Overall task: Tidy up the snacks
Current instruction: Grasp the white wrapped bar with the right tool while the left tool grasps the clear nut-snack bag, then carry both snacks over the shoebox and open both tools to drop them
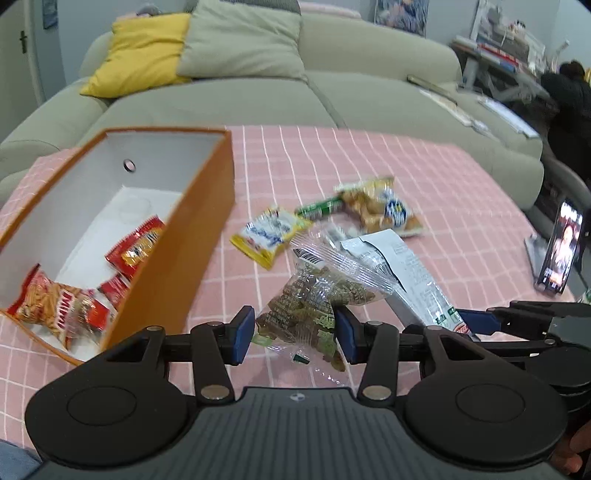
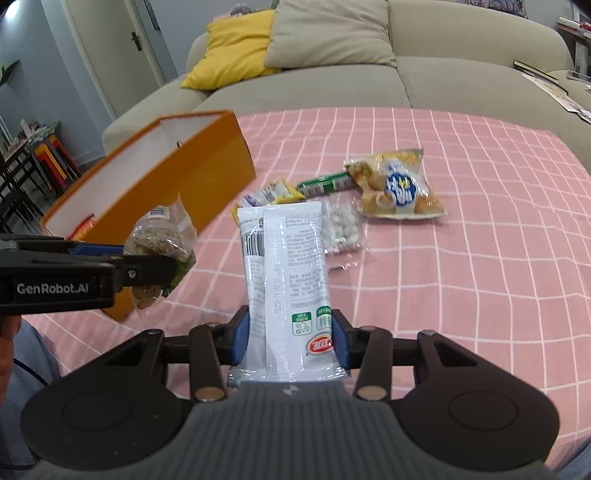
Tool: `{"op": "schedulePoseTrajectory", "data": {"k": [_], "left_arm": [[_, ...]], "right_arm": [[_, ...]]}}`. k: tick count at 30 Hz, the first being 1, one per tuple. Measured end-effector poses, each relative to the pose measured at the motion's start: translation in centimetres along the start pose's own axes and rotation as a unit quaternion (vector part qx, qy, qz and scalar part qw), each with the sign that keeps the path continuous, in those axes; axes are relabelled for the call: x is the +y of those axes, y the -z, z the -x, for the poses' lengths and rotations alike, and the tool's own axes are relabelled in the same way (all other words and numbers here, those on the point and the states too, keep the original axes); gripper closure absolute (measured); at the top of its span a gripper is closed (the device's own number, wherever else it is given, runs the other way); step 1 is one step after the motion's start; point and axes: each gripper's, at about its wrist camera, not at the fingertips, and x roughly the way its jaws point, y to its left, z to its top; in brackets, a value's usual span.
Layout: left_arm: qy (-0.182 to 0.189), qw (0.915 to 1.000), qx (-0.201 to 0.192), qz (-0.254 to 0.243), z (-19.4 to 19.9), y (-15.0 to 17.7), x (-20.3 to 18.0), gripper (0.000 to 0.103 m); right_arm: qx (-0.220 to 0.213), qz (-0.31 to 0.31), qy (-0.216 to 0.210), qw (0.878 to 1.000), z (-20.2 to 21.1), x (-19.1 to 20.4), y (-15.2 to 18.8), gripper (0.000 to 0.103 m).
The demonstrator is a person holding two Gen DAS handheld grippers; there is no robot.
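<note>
This is a home living room. Beyond the tongs, past the far edge of a table under a pink checked cloth (image 2: 461, 221), stands a wide beige sofa (image 2: 424, 74) with a yellow cushion (image 2: 229, 51) and a beige cushion (image 2: 325, 33) propped on it. Up and to the left of the right-hand tongs a white interior door (image 2: 122, 48) with a lever handle sits in a grey wall. Far right of the left-hand tongs, a cluttered desk (image 1: 506, 48) holds books and papers.
</note>
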Motion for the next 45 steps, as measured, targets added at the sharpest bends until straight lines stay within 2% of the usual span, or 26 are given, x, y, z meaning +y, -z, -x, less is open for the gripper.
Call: {"op": "schedulePoseTrajectory", "data": {"k": [4,9,12,14,22,26,29,33,40,45], "left_arm": [[0.007,0.9995,-0.027,0.013,2.0,-1.1,1.2,0.05],[-0.01,0.9987,-0.044,0.025,4.0,-3.0,3.9,0.05],[-0.013,0.9984,-0.048,0.028,4.7,-4.0,6.1,0.05],[-0.029,0.998,-0.044,0.034,4.9,-4.7,7.7,0.05],[-0.088,0.994,0.011,0.064,3.5,-6.2,14.0,0.05],[-0.096,0.9923,0.043,0.065,2.6,-6.5,16.1,0.05],[-0.101,0.9907,0.072,0.056,1.5,-6.5,16.8,0.05],[-0.106,0.9879,0.107,0.037,0.4,-6.6,17.5,0.049],[-0.103,0.9816,0.16,0.013,-1.7,-6.5,18.1,0.049],[-0.094,0.978,0.186,0.007,-3.0,-6.3,18.1,0.049]], "right_arm": [[-0.015,0.011,-0.012,1.0,0.9,1.3,-1.5,0.06],[-0.033,0.044,-0.04,0.998,1.5,4.5,-4.3,0.06],[-0.024,0.074,-0.06,0.995,0.8,7.0,-6.1,0.06],[-0.011,0.099,-0.066,0.993,0.2,9.1,-7.3,0.06],[0.018,0.181,-0.067,0.981,-3.6,16.3,-11.1,0.061],[0.028,0.221,-0.059,0.973,-6.1,18.9,-12.3,0.061],[0.039,0.263,-0.05,0.963,-8.3,20.6,-13.0,0.061],[0.041,0.326,-0.036,0.944,-10.5,22.0,-13.2,0.061],[0.055,0.395,-0.034,0.916,-14.3,22.6,-13.7,0.061],[0.083,0.407,-0.05,0.908,-17.1,22.5,-14.2,0.061]]}}
